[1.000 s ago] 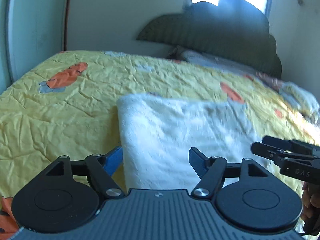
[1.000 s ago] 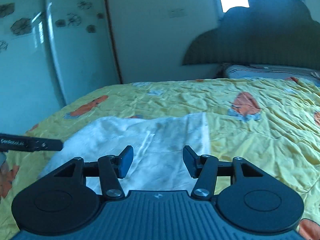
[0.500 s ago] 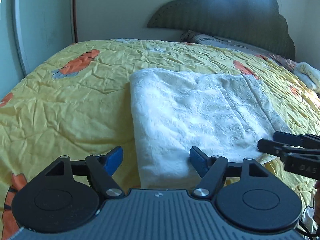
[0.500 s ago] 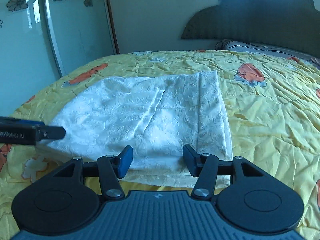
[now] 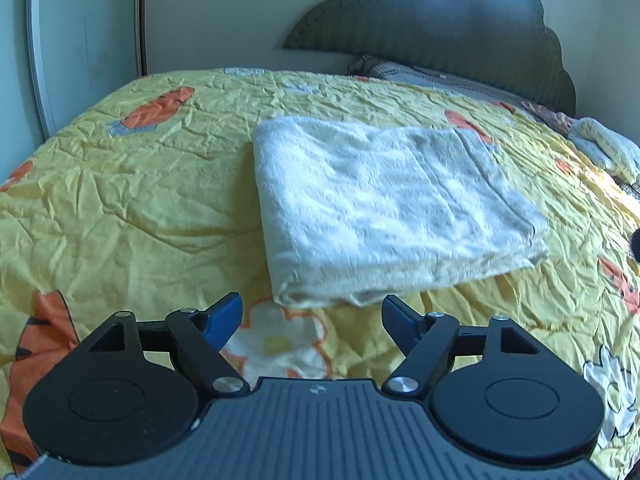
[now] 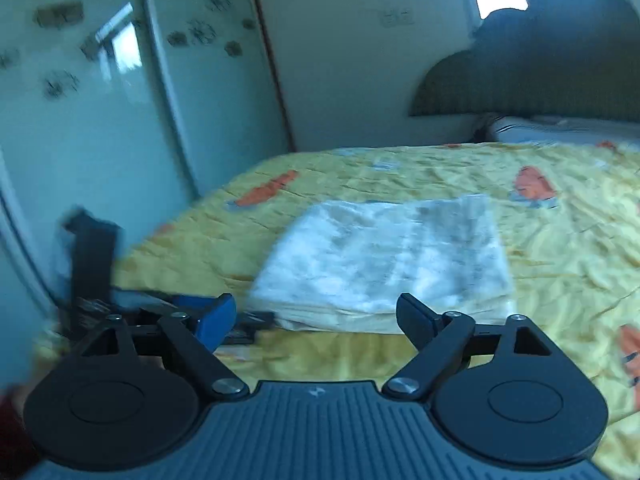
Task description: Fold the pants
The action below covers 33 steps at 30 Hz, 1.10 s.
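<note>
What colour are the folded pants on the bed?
White; the pants show best in the left wrist view.

pants [image 5: 384,208]: white
bedspread [image 5: 132,208]: yellow, orange and white cartoon prints
headboard [image 5: 452,28]: dark olive
pads [image 5: 222,318]: blue

**No legible writing in either view**

Nothing could be read in the two wrist views. The left gripper [image 5: 312,316] carried only a small round emblem on its ribbed housing, and the right gripper [image 6: 316,314] a similar small mark, neither of them forming letters or numbers. The bedspread [image 5: 120,208] showed printed orange and white figures, and the wardrobe doors [image 6: 120,80] blurred flower decorations, without any words.
</note>
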Each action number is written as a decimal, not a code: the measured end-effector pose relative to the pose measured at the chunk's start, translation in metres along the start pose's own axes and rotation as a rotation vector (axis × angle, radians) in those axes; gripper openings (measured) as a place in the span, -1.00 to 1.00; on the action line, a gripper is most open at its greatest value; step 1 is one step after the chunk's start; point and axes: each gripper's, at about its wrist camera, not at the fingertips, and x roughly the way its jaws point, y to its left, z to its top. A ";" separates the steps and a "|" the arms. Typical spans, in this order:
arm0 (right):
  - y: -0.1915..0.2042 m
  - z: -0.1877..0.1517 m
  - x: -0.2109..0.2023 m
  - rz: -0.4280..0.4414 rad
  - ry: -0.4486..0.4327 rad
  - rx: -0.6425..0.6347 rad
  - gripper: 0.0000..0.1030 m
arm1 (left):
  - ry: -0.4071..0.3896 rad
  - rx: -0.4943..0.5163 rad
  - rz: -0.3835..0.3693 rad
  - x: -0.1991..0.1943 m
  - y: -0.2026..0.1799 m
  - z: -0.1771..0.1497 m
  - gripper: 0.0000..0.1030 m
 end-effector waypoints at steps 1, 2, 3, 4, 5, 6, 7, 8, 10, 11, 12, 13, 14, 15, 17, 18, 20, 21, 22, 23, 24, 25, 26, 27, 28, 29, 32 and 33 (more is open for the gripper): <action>-0.006 0.002 -0.001 0.087 -0.020 0.056 0.99 | 0.007 -0.001 0.001 0.002 -0.002 -0.002 0.54; -0.012 0.003 0.001 0.111 -0.036 0.080 0.99 | 0.009 -0.001 0.002 0.003 -0.003 -0.003 0.54; -0.016 0.002 0.006 0.050 -0.040 0.072 0.99 | 0.009 0.001 0.003 0.004 -0.005 -0.005 0.54; -0.019 0.001 0.015 -0.062 -0.032 0.040 0.99 | 0.007 0.006 0.007 0.005 -0.007 -0.006 0.54; -0.023 -0.002 0.025 -0.169 -0.016 0.004 0.99 | 0.003 0.013 0.019 0.006 -0.009 -0.007 0.54; -0.028 -0.006 0.035 -0.253 0.001 -0.030 0.99 | -0.002 0.020 0.031 0.007 -0.012 -0.007 0.54; -0.034 -0.010 0.043 -0.304 0.016 -0.043 0.99 | -0.006 0.026 0.042 0.008 -0.014 -0.008 0.54; -0.042 -0.014 0.049 -0.331 0.030 -0.031 1.00 | -0.009 0.028 0.049 0.009 -0.015 -0.009 0.54; -0.053 -0.022 0.057 -0.349 0.047 -0.002 0.99 | -0.008 0.025 0.053 0.010 -0.017 -0.010 0.54; -0.055 -0.025 0.060 -0.365 0.052 -0.009 0.99 | -0.006 0.022 0.052 0.011 -0.017 -0.011 0.55; -0.057 -0.029 0.063 -0.393 0.062 -0.032 0.99 | -0.004 0.020 0.049 0.012 -0.018 -0.012 0.55; -0.057 -0.033 0.066 -0.419 0.070 -0.059 0.99 | -0.004 0.020 0.050 0.013 -0.018 -0.013 0.55; -0.057 -0.036 0.069 -0.438 0.079 -0.086 0.99 | -0.004 0.022 0.054 0.014 -0.019 -0.014 0.56; -0.058 -0.039 0.071 -0.449 0.089 -0.107 0.99 | -0.006 0.024 0.059 0.014 -0.019 -0.015 0.56; -0.062 -0.043 0.073 -0.457 0.102 -0.118 0.99 | -0.012 0.026 0.063 0.015 -0.020 -0.016 0.57; -0.065 -0.044 0.074 -0.455 0.106 -0.114 1.00 | -0.014 0.025 0.066 0.015 -0.020 -0.017 0.60; -0.069 -0.047 0.077 -0.463 0.118 -0.109 0.99 | -0.020 0.024 0.070 0.015 -0.020 -0.019 0.63; -0.071 -0.048 0.078 -0.473 0.121 -0.113 0.99 | -0.025 0.025 0.073 0.015 -0.020 -0.020 0.65; -0.072 -0.049 0.079 -0.484 0.123 -0.121 0.99 | -0.030 0.026 0.078 0.015 -0.019 -0.021 0.67; -0.073 -0.049 0.080 -0.493 0.126 -0.131 0.99 | -0.035 0.028 0.084 0.015 -0.019 -0.022 0.69; -0.074 -0.050 0.080 -0.499 0.127 -0.139 1.00 | -0.040 0.028 0.088 0.016 -0.018 -0.024 0.73; -0.076 -0.049 0.081 -0.502 0.129 -0.141 1.00 | -0.045 0.030 0.091 0.016 -0.018 -0.026 0.75; -0.077 -0.049 0.081 -0.504 0.132 -0.141 1.00 | -0.053 0.032 0.094 0.016 -0.017 -0.028 0.75; -0.079 -0.049 0.082 -0.507 0.138 -0.138 1.00 | -0.059 0.032 0.097 0.015 -0.016 -0.030 0.77; -0.081 -0.050 0.083 -0.510 0.144 -0.135 1.00 | -0.064 0.031 0.101 0.015 -0.016 -0.032 0.79; -0.083 -0.050 0.084 -0.513 0.148 -0.134 1.00 | -0.068 0.029 0.104 0.014 -0.016 -0.033 0.81; -0.085 -0.054 0.087 -0.520 0.160 -0.148 1.00 | -0.072 0.024 0.108 0.013 -0.015 -0.035 0.85; -0.085 -0.054 0.088 -0.522 0.161 -0.154 1.00 | -0.069 0.019 0.114 0.014 -0.014 -0.035 0.90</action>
